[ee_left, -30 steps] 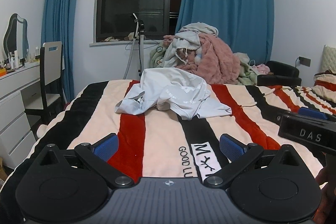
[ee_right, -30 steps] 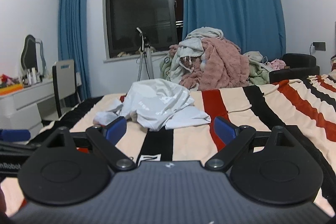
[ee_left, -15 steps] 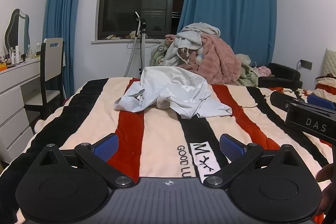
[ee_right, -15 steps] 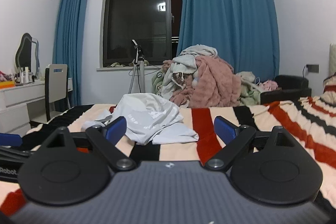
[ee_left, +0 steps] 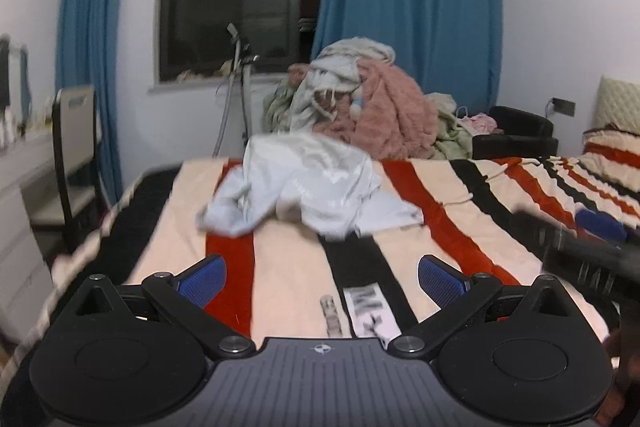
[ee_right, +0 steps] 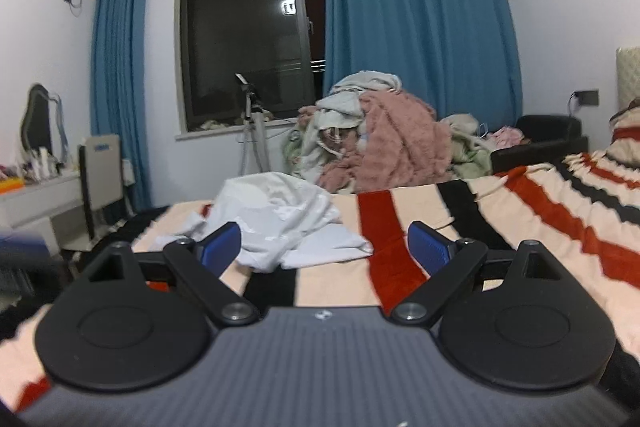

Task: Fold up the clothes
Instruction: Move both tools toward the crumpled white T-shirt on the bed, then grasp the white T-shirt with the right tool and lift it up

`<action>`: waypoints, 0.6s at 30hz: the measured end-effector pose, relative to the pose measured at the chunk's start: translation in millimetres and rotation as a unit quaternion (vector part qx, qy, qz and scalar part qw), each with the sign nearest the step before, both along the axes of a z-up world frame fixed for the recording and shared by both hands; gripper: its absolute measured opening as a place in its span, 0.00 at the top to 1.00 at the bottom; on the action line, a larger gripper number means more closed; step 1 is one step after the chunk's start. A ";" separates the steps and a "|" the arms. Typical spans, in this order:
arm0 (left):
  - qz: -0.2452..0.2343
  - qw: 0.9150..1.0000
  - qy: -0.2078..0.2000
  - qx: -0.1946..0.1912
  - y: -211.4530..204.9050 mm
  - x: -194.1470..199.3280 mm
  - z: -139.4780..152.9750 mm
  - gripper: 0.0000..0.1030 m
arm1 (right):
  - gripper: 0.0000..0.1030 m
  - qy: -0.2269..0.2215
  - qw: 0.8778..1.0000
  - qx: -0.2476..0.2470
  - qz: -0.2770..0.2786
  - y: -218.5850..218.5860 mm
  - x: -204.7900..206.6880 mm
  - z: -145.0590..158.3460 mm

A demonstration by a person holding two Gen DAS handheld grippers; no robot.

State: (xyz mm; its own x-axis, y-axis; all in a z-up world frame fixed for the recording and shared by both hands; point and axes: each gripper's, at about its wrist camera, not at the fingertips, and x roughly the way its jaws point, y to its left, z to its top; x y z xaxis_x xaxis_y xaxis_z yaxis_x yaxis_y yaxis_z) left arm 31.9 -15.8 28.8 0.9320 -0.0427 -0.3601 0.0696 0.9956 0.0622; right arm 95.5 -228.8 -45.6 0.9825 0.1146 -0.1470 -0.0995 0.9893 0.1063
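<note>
A crumpled white garment (ee_left: 312,187) lies in a heap on the striped bedspread (ee_left: 440,227), toward the far side of the bed. It also shows in the right wrist view (ee_right: 280,223). My left gripper (ee_left: 322,275) is open and empty, hovering above the bedspread short of the garment. My right gripper (ee_right: 324,241) is open and empty, low over the bed, with the garment just beyond its left finger (ee_right: 222,241). The right gripper's body shows blurred at the right edge of the left wrist view (ee_left: 592,259).
A big pile of pink and grey laundry (ee_left: 360,107) sits beyond the bed under the window. A chair (ee_left: 76,147) and white dresser (ee_left: 20,187) stand at the left. A tripod (ee_left: 240,87) stands by the window. A black armchair (ee_left: 516,137) is at the right.
Both grippers have moved forward toward the white garment, which now looks larger. The right gripper has dropped lower over the bed. Both stay open.
</note>
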 end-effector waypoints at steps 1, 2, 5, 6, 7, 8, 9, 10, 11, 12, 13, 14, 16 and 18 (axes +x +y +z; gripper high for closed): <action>-0.003 1.000 -0.008 0.010 -1.3 3.6 6.2 0.00 | 0.11 0.008 1.000 -0.003 -0.001 0.3 2.4 -2.7; -0.003 1.000 -0.013 0.014 -1.9 7.1 9.7 0.00 | 0.11 0.018 1.000 -0.005 -0.002 0.4 5.3 -5.9; 0.011 1.000 -0.017 0.022 -2.6 21.5 8.5 0.00 | 0.11 0.045 0.999 -0.001 0.009 2.6 12.8 -12.5; 0.021 0.999 -0.015 0.022 -2.0 26.5 5.2 0.00 | 0.11 0.052 0.999 -0.001 0.018 5.2 15.3 -15.4; 0.023 1.000 -0.009 0.011 1.4 30.9 0.9 0.00 | 0.11 0.057 0.998 -0.002 0.027 8.3 17.6 -18.6; 0.023 1.000 -0.003 -0.002 5.6 35.1 -3.5 0.00 | 0.11 0.062 0.997 -0.003 0.037 11.4 19.8 -21.8; 0.023 1.000 0.003 -0.016 9.7 39.3 -7.9 0.00 | 0.11 0.066 0.997 -0.007 0.044 15.4 22.6 -26.0; 0.015 0.999 0.017 -0.038 16.1 44.0 -12.6 0.00 | 0.11 0.070 0.996 -0.012 0.049 20.7 26.1 -30.2; 0.007 0.998 0.029 -0.055 21.7 47.8 -16.3 0.00 | 0.11 0.074 0.996 -0.018 0.052 27.4 31.1 -35.4; 0.002 0.997 0.037 -0.065 26.9 51.2 -19.2 0.00 | 0.11 0.078 0.995 -0.022 0.049 33.8 37.4 -40.3; 0.004 0.997 0.038 -0.069 32.9 53.8 -21.9 0.00 | 0.11 0.084 0.995 -0.025 0.046 39.9 45.9 -43.8; 0.007 0.997 0.039 -0.071 39.2 56.3 -24.4 0.00 | 0.11 0.090 0.995 -0.028 0.044 45.9 55.2 -46.8; 0.024 0.996 0.037 -0.078 55.3 61.7 -29.1 0.00 | 0.11 0.096 0.994 -0.039 0.044 59.6 77.1 -50.1; 0.039 0.995 0.035 -0.086 70.5 68.3 -35.7 0.00 | 0.12 0.095 0.993 -0.053 0.048 75.5 102.3 -52.4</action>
